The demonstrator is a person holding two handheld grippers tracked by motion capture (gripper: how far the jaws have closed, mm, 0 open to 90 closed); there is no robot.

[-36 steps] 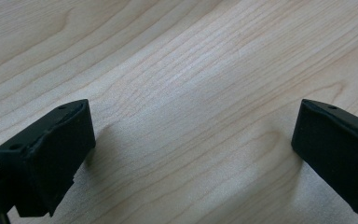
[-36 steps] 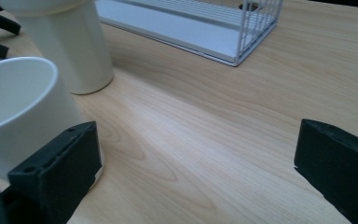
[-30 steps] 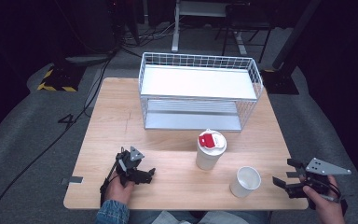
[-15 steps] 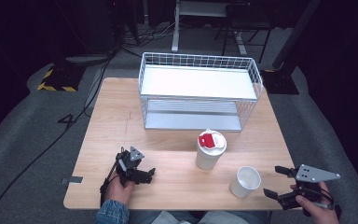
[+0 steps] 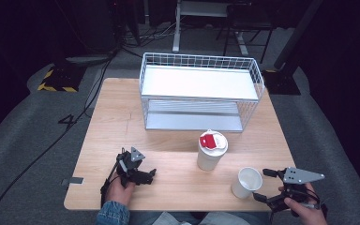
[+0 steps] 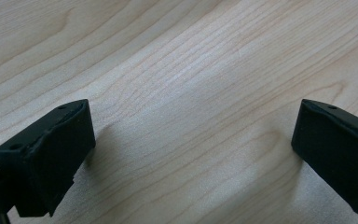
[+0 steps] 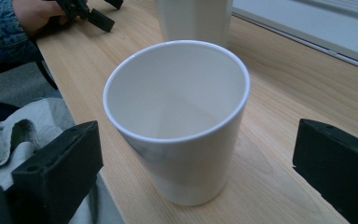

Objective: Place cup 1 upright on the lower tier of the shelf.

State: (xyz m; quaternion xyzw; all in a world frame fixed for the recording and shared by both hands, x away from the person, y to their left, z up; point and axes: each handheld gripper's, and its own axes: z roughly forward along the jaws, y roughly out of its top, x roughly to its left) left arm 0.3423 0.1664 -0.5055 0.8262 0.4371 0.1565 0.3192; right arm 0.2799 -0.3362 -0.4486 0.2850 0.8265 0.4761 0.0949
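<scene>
White open cup (image 7: 179, 121) upright near the table's (image 5: 122, 117) front edge, right gripper (image 5: 265, 185) jaws spread either side of it, not touching, left gripper (image 5: 145, 174) jaws apart over bare wood, lidded cup (image 5: 212, 150) nearby, its red label (image 5: 209, 140) too blurred to read.

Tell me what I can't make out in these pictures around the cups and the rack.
- Lidded cup: its contents are hidden by the lid in the high view; the right gripper view cuts off its top.
- Red mark on the lid: too small to read in the high view.
- Rack: its top shelf hides part of the lower shelf.
- Open cup: its far side is hidden from the right gripper view.
</scene>
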